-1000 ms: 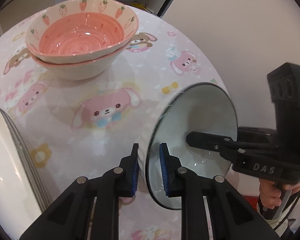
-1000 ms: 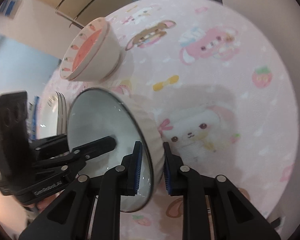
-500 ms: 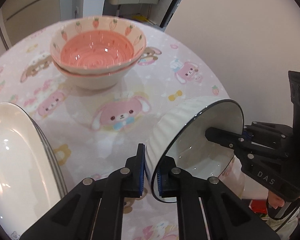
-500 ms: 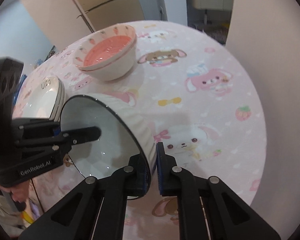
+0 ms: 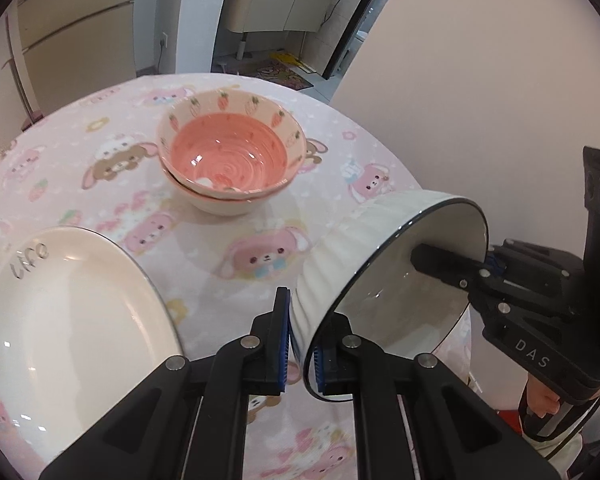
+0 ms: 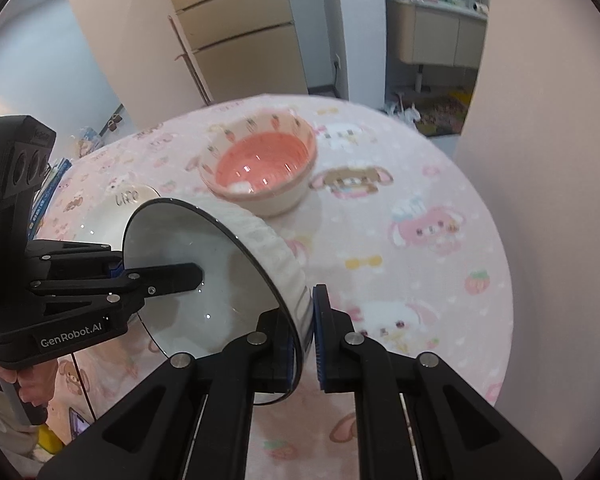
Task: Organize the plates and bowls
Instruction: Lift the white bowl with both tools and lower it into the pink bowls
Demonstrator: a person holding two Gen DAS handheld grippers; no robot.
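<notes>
A white ribbed bowl with a dark rim (image 5: 340, 252) (image 6: 268, 248) hangs above the table, held from both sides. My left gripper (image 5: 300, 340) is shut on its near rim, one finger outside and one inside. My right gripper (image 6: 304, 336) is shut on the opposite rim the same way. Each gripper shows in the other's view, the right gripper (image 5: 484, 268) and the left gripper (image 6: 116, 268) each clamped on the bowl's far edge. Two stacked pink strawberry bowls (image 5: 228, 160) (image 6: 260, 164) stand further back on the table. A stack of white plates (image 5: 72, 304) (image 6: 112, 212) lies at the left.
The round table wears a pink cartoon-animal cloth (image 5: 112, 184) (image 6: 420, 240). A pale wall (image 5: 480, 100) stands close on the right. A person's hand (image 5: 544, 400) grips the right tool's handle. Cabinets and a doorway lie beyond the table.
Both grippers closed on the white bowl's rim and lifted it off the table. The cameras rose, so the pink bowls and the plates look smaller and farther.
</notes>
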